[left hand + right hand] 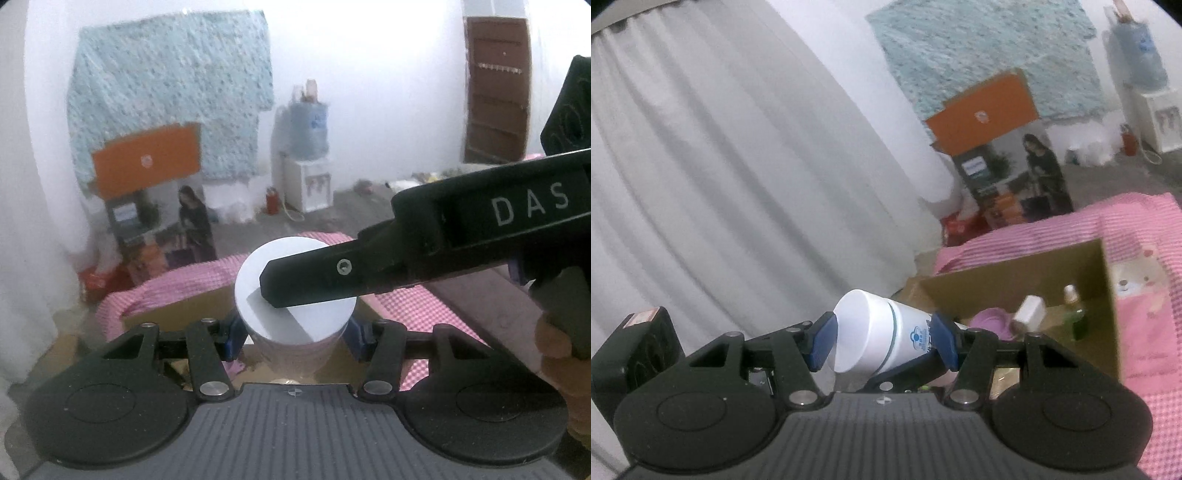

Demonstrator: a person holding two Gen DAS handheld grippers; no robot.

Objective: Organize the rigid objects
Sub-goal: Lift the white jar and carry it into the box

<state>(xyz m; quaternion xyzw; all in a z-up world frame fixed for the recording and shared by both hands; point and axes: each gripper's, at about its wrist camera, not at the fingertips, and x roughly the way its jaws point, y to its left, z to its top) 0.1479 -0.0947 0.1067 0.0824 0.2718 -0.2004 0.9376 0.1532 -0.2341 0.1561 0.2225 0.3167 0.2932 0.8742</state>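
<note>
Cup (875,332), white plastic, light and slippery, is pinched by both your left gripper (295,334) and right gripper (882,341) just above the cardboard box (1034,273); squeeze its stiffer rim gently.

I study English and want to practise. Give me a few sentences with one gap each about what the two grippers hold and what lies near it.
1. The left gripper and the right gripper both close on a cup whose body is ___ in colour.
2. The pads that touch it are ___ in colour.
3. Behind it stands an open box made of ___.
4. The small bottle inside the box is ___ in colour.
Missing words: white; blue; cardboard; green.
</note>
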